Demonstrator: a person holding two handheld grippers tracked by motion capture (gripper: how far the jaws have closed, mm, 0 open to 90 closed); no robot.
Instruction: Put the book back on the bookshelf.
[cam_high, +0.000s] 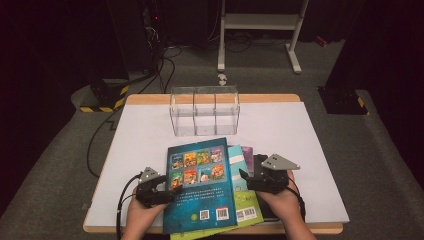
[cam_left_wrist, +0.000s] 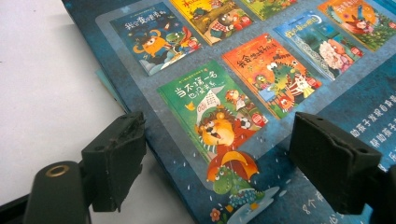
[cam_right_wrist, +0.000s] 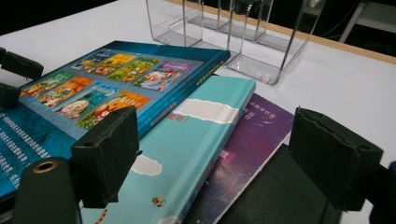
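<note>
A dark blue picture book (cam_high: 200, 200) tops a fanned stack near the table's front edge. Under it lie a light blue book (cam_right_wrist: 201, 135), a purple book (cam_right_wrist: 254, 130) and a black book (cam_right_wrist: 280, 191). My left gripper (cam_high: 169, 190) is open at the top book's left edge. One of its jaws hangs over the white table and the other over the cover (cam_left_wrist: 261, 70). On the stack's right side, my right gripper (cam_high: 243, 180) is open too, with its jaws spread above the light blue, purple and black books. Neither gripper holds anything.
A clear acrylic organiser (cam_high: 205, 110) with three compartments stands at the back middle of the white table (cam_high: 280, 130). The person's hands come in at the front edge. Cables and a dark floor surround the table.
</note>
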